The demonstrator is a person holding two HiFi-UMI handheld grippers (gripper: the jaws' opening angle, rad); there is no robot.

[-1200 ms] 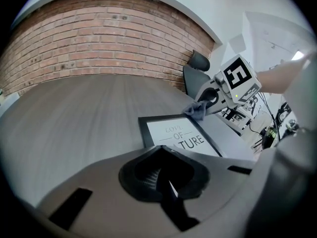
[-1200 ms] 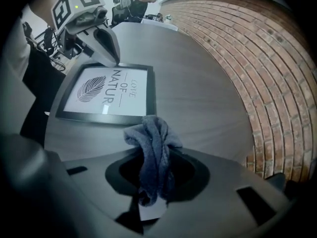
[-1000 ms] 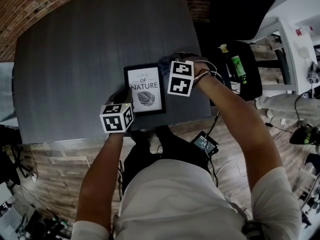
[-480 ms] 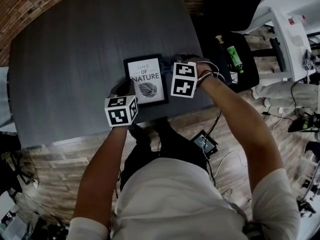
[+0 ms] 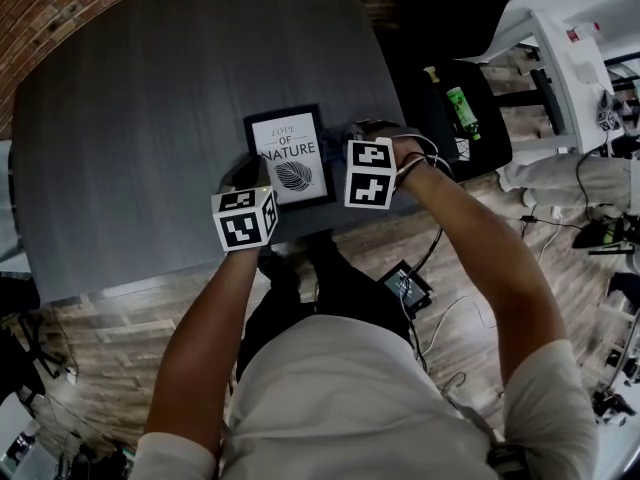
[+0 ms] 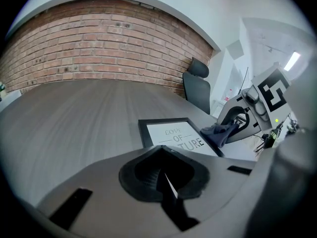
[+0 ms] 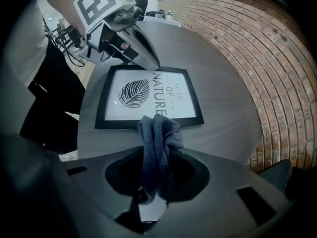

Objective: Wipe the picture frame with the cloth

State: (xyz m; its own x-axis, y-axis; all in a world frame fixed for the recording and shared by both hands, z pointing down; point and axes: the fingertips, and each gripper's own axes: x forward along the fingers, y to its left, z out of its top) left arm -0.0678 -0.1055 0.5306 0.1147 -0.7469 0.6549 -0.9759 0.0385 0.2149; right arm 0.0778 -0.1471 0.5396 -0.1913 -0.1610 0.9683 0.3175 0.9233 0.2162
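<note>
Right gripper view: cloth beside the picture frame.
The right gripper is clamped on the cloth; the left gripper is closed, empty, near the table front edge.

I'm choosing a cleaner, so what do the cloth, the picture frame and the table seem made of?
The cloth: soft dark grey-blue fabric, perhaps microfibre; it hangs in limp folds.
The picture frame: smooth black moulding, wood or plastic, unclear; flat even edges.
The table: grey wood-grain top, probably laminate; straight streaks, dull sheen.
</note>
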